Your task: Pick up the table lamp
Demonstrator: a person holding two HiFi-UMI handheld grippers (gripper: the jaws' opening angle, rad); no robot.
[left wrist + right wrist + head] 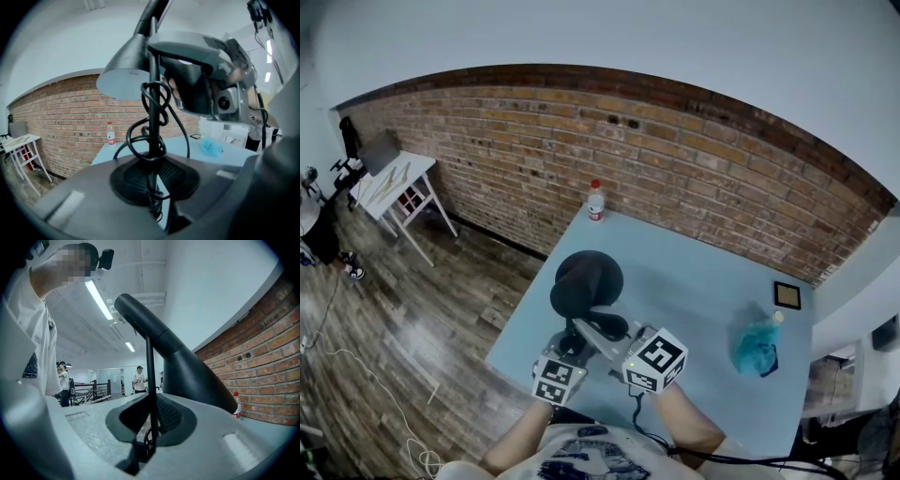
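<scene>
The black table lamp (pixel 586 281) is at the near edge of the light blue table (pixel 703 272), its dome shade towards the wall. My left gripper (pixel 575 345) and right gripper (pixel 616 342) meet at its thin stem from either side. In the left gripper view the stem (pixel 153 136), wound with black cord, runs down between the jaws of the left gripper (pixel 152 187), which are shut on it; the shade (pixel 129 77) hangs above. In the right gripper view the right gripper (pixel 147 427) is shut on the same stem (pixel 150 380), beside the shade (pixel 187 366). The lamp's base is hidden.
A water bottle with a red cap (pixel 595 200) stands at the table's far corner by the brick wall (pixel 675 178). A crumpled blue bag (pixel 757 345) and a small square frame (pixel 787 295) lie at the right. A white side table (pixel 394 183) stands on the wooden floor to the left.
</scene>
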